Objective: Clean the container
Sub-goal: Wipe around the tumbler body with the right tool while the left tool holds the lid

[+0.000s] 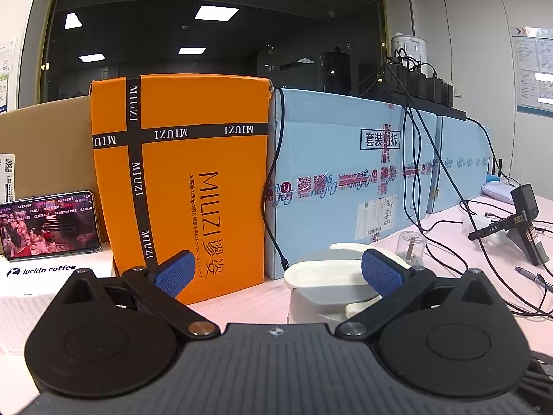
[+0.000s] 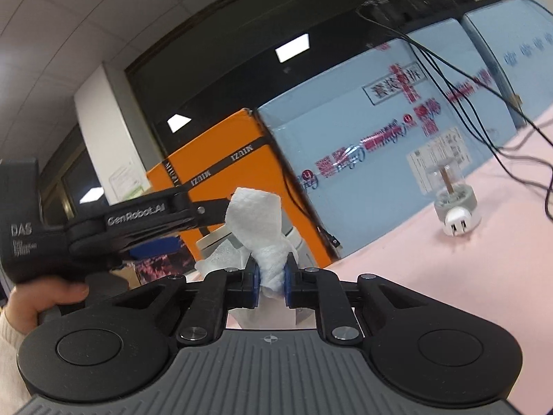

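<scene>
A white container (image 1: 321,290) with a grey inner part and its lid flipped up stands on the pink table (image 1: 249,301). My left gripper (image 1: 276,271) is open around it, and the container sits close to the right blue pad (image 1: 382,269). In the right wrist view my right gripper (image 2: 271,280) is shut on a crumpled white tissue (image 2: 255,214), held up just in front of the container (image 2: 212,242), which the tissue mostly hides. A hand (image 2: 41,297) holds the left gripper's black body (image 2: 138,219) at the left.
An orange MIUZI box (image 1: 193,173) and blue cartons (image 1: 328,159) wall off the back. At the left are a phone (image 1: 48,223) and a white luckin coffee box (image 1: 34,287). On the right lie a clear-domed part (image 1: 410,245), cables (image 1: 449,214), a pen (image 1: 532,276) and a black device (image 1: 525,221).
</scene>
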Motion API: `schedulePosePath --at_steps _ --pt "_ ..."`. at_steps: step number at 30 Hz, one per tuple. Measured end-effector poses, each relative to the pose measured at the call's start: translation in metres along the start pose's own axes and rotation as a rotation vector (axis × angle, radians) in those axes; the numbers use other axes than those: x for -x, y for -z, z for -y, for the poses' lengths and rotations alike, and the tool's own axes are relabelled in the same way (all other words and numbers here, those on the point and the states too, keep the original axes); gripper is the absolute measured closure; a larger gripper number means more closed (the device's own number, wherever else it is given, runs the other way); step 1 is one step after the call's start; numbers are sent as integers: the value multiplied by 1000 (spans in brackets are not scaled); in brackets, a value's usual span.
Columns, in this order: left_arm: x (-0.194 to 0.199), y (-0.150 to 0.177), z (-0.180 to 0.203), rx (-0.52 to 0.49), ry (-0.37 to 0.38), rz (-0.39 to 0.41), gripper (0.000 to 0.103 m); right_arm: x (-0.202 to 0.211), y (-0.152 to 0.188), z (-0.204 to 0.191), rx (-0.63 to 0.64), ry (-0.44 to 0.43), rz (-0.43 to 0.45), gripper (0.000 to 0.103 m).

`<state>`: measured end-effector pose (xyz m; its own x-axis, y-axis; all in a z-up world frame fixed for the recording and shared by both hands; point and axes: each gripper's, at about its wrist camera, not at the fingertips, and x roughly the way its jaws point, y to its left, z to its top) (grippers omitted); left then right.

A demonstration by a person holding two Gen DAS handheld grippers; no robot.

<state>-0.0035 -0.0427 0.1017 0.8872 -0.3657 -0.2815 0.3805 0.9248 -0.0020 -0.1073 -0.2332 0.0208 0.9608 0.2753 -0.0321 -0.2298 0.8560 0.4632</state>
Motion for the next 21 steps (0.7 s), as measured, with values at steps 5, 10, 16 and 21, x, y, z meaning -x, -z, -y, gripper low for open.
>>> schedulePosePath --at_steps 5,10,16,21 --pt "-1 0 0 1 -5 2 0 -5 0 -6 107 19 -46 90" --pt "-1 0 1 -1 3 2 0 -8 2 -3 120 33 -124 90" --pt "-1 1 0 2 1 5 0 -18 7 6 67 50 -231 90" --pt "-1 1 0 -1 6 5 0 -32 15 20 -37 77 -375 90"
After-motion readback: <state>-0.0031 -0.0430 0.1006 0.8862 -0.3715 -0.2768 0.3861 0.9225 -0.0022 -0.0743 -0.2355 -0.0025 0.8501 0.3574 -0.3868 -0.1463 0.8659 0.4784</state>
